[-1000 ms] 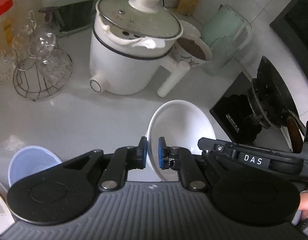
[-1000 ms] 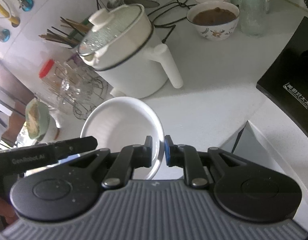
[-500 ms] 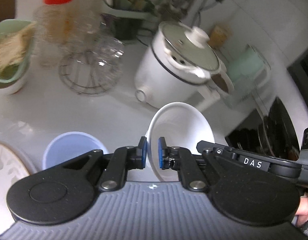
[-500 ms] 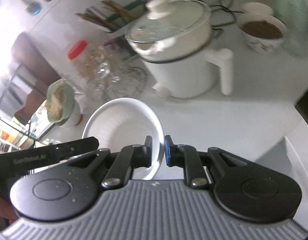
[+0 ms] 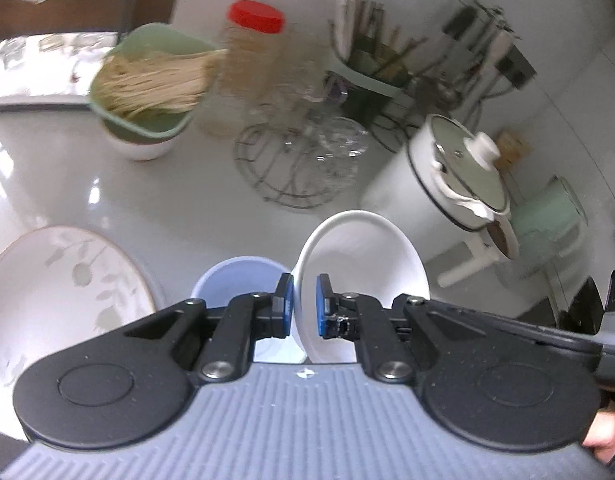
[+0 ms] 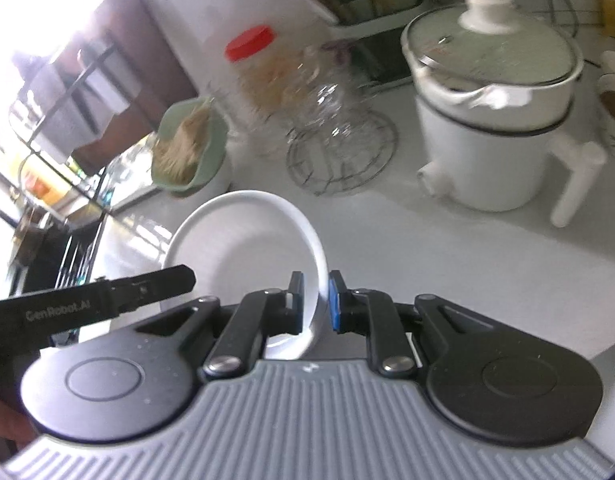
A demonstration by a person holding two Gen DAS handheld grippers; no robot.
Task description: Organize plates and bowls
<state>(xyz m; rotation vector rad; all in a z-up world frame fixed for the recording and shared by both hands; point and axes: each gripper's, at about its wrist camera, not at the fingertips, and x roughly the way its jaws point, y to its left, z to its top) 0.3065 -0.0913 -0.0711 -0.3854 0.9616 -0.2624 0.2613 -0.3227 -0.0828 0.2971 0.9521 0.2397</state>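
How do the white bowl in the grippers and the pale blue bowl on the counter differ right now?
The white bowl is held by its rim, the left gripper and the right gripper shut on opposite sides; the pale blue bowl is gripped by neither. The white bowl is tilted, its inside facing the cameras; the pale blue bowl sits upright beside the leaf-patterned plate. They differ in colour. Both look empty.

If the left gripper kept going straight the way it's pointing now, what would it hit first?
Apart from the white bowl it already grips, the left gripper would probably meet the light blue bowl just below its fingertips, or the bare countertop beyond it; depth is unclear.
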